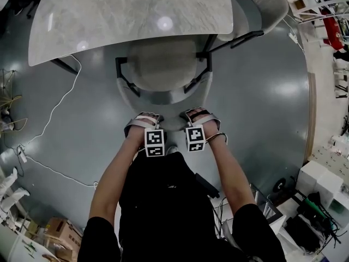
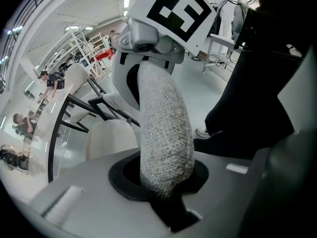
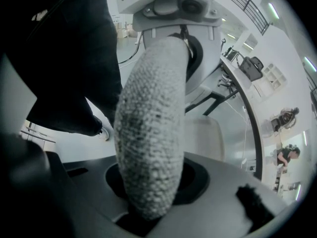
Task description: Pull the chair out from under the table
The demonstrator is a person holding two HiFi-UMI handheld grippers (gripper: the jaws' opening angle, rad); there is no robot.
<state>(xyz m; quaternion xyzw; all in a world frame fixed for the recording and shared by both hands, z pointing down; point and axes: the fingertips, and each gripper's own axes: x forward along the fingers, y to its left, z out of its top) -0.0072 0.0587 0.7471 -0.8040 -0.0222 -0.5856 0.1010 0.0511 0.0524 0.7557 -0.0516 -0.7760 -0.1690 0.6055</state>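
A beige upholstered chair [image 1: 163, 64] with black armrests stands half under the marble table [image 1: 131, 10], its seat partly out on my side. Its curved backrest rim [image 1: 163, 98] is nearest me. My left gripper [image 1: 143, 123] and right gripper [image 1: 200, 119] sit side by side on that rim, pointing steeply down. In the left gripper view the woven backrest edge [image 2: 163, 128] runs up out of my left gripper [image 2: 166, 182], clamped between the jaws. In the right gripper view the same edge [image 3: 151, 133] is clamped in my right gripper [image 3: 148, 192].
A second chair [image 1: 262, 4] stands at the table's far right corner. A white cable [image 1: 54, 108] trails over the grey floor on the left. Cardboard boxes [image 1: 60, 233] lie at the lower left, white units and tools [image 1: 316, 179] at the right. My legs are right behind the chair.
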